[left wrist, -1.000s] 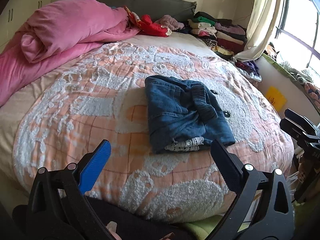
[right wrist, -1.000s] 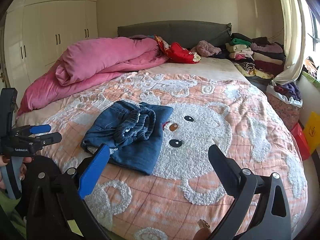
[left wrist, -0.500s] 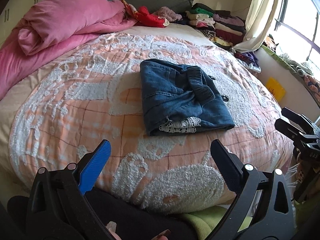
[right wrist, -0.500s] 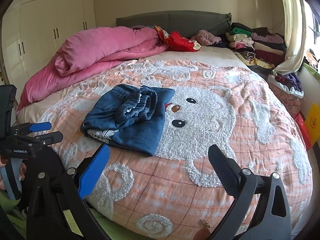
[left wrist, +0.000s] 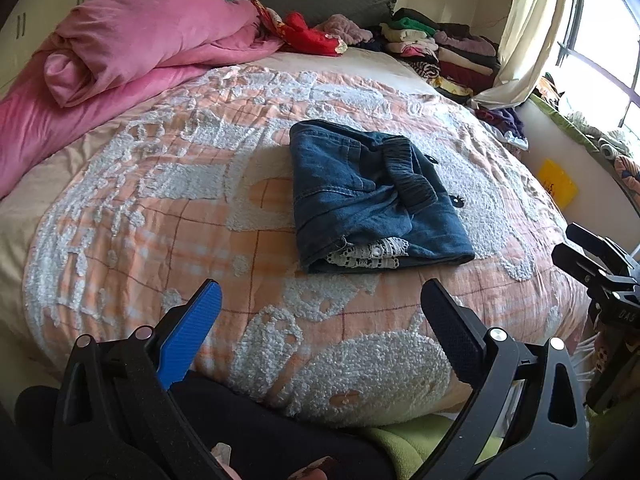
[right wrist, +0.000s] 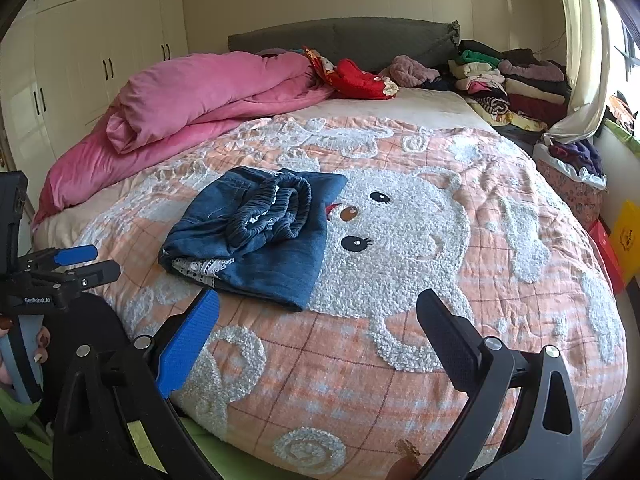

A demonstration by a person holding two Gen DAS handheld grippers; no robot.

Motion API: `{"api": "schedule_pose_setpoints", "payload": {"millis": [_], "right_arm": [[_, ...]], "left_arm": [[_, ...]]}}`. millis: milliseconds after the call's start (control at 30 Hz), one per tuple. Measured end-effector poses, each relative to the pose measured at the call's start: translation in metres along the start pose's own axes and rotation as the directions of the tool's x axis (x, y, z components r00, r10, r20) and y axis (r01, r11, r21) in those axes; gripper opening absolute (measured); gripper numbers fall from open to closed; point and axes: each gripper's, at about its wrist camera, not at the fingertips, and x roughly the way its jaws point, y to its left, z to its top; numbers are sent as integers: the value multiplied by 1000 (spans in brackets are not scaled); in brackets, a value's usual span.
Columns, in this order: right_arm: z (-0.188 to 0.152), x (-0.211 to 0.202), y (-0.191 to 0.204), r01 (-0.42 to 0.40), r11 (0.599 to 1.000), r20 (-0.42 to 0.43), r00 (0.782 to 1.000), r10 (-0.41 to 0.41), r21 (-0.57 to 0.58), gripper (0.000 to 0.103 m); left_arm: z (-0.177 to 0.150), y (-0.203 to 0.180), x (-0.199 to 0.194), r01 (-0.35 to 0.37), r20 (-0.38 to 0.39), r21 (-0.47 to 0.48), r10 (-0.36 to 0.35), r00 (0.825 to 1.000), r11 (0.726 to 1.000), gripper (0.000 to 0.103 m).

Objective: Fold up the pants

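Looking done: pants (left wrist: 372, 196) sit folded on the bed (left wrist: 160, 208), waistband bunched on top. Your left gripper (left wrist: 320, 312) and right gripper (right wrist: 318, 316) gape wide, empty, near edge.

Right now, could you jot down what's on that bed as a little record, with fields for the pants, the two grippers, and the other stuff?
pants: blue denim pants folded into a compact bundle, lace trim showing at the near edge, lying on the bedspread
surface: peach bedspread with a white bear design
left gripper: open, holding nothing, short of the pants
right gripper: open, holding nothing, short of the pants
blanket: pink blanket bunched up at the far left of the bed
other clothes: folded stack by the headboard, near the curtain
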Motion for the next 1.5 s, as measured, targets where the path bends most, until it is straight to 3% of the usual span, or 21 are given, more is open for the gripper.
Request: {"api": "schedule_pose_setpoints", "payload": {"millis": [1500], "right_arm": [[-2, 3, -1, 14, 1000, -18, 1000, -14, -10, 98]], "left_arm": [[0, 1, 1, -23, -18, 8, 23, 1000, 1000, 93]]}}
